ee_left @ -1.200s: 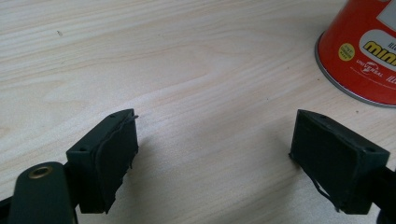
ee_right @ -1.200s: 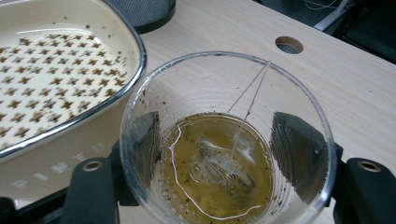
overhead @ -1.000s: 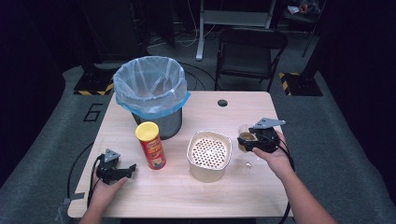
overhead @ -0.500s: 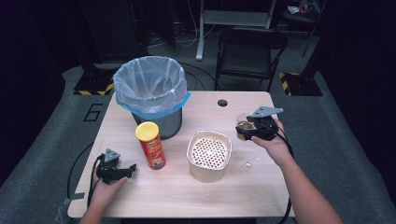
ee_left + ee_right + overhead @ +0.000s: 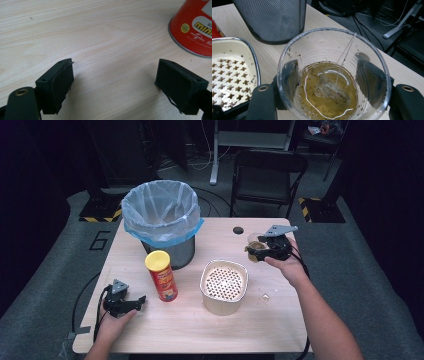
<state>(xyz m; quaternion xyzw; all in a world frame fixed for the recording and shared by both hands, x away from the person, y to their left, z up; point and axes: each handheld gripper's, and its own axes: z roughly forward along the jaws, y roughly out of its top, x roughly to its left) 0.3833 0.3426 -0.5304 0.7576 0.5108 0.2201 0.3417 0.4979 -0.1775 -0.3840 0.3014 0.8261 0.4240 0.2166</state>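
**Clear cup of liquid held above the table, right side**

Over the right half of the table (image 5: 150, 330), the right gripper (image 5: 261, 251) holds a clear plastic cup (image 5: 332, 75), one black jaw pressed on each side of its wall. The cup stands upright and is partly filled with yellowish-brown liquid carrying dark flecks; something pale and soft, possibly a tea bag with a thread, lies in it. It hangs beyond the perforated cream tray (image 5: 223, 287), well apart from the lined bin (image 5: 160, 215).

Handling, as a judgement: thin plastic, light itself, most of the weight being liquid. The wall will flex, so a hard squeeze could buckle it or push liquid over the rim; a wet wall may slip. Best hold is across the middle of the wall, as now, with the cup kept level.

Left gripper (image 5: 125, 304) rests on the table near the front left edge, jaws wide apart with bare wood between them; the red snack can (image 5: 161, 276) stands just beside it.

Change against the earlier frames: the cup and right hand are higher and farther from the person, off the spot beside the tray. Left gripper, can, tray and bin are unchanged.
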